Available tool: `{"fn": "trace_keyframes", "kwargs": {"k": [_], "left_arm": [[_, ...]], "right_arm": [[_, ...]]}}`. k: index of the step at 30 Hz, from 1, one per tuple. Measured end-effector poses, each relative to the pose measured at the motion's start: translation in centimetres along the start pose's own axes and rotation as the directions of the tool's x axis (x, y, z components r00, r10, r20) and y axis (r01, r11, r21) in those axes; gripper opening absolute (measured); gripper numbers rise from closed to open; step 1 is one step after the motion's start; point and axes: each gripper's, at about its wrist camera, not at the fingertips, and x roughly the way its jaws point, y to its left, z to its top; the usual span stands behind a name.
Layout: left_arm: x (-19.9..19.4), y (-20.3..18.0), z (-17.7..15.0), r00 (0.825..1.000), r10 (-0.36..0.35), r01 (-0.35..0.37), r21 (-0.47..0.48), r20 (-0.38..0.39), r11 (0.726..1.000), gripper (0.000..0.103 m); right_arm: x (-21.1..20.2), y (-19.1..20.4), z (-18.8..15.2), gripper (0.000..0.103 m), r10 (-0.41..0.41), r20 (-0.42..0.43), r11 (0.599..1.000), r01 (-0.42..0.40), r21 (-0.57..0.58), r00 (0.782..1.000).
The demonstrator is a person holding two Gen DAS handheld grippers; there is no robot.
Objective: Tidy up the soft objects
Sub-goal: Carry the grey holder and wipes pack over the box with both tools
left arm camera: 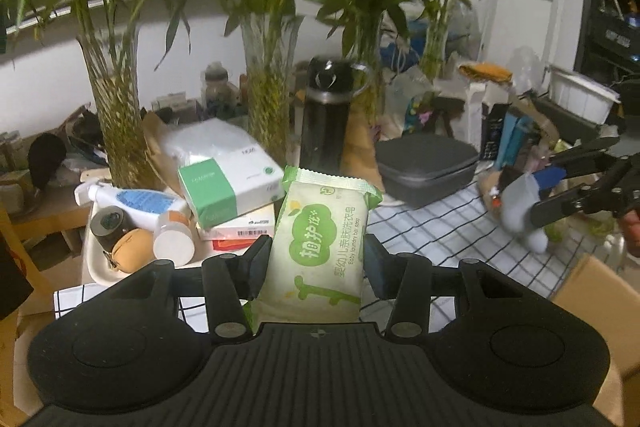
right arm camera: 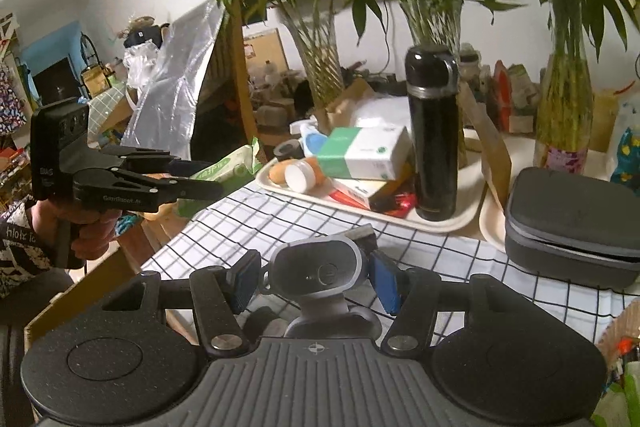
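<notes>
My left gripper is shut on a green and white baby laundry soap packet, held upright above the checked tablecloth. The same gripper and packet show at the left of the right wrist view. My right gripper is shut on a grey soft robot toy with a dark oval face, held above the cloth. In the left wrist view the right gripper holds that grey toy at the right.
A white tray holds a black flask, a green and white box, jars and bottles. A grey zip case lies at the right. Vases of bamboo stand behind. Cardboard boxes sit beside the table.
</notes>
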Motion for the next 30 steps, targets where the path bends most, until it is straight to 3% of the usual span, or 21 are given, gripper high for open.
{"fn": "trace_keyframes", "kwargs": {"k": [7,20,30], "left_arm": [[-3.5,-2.1,-0.2,0.999,-0.033,0.033,0.009,0.032,0.999,0.047],[-8.7,-5.8,-1.0,1.0,-0.025,0.026,0.042,-0.015,0.999,0.047],[-9.8,-8.7,-2.5,0.995,0.011,-0.002,0.086,-0.102,0.996,0.047]], "right_arm": [[-1.4,2.4,-0.5,0.062,0.036,0.004,0.998,-0.036,-0.052,0.999],[-4.1,6.8,-1.1,0.062,0.116,0.037,0.986,-0.111,-0.126,0.993],[-4.0,10.7,-3.0,0.062,0.118,-0.092,0.97,-0.135,-0.201,0.989]]}}
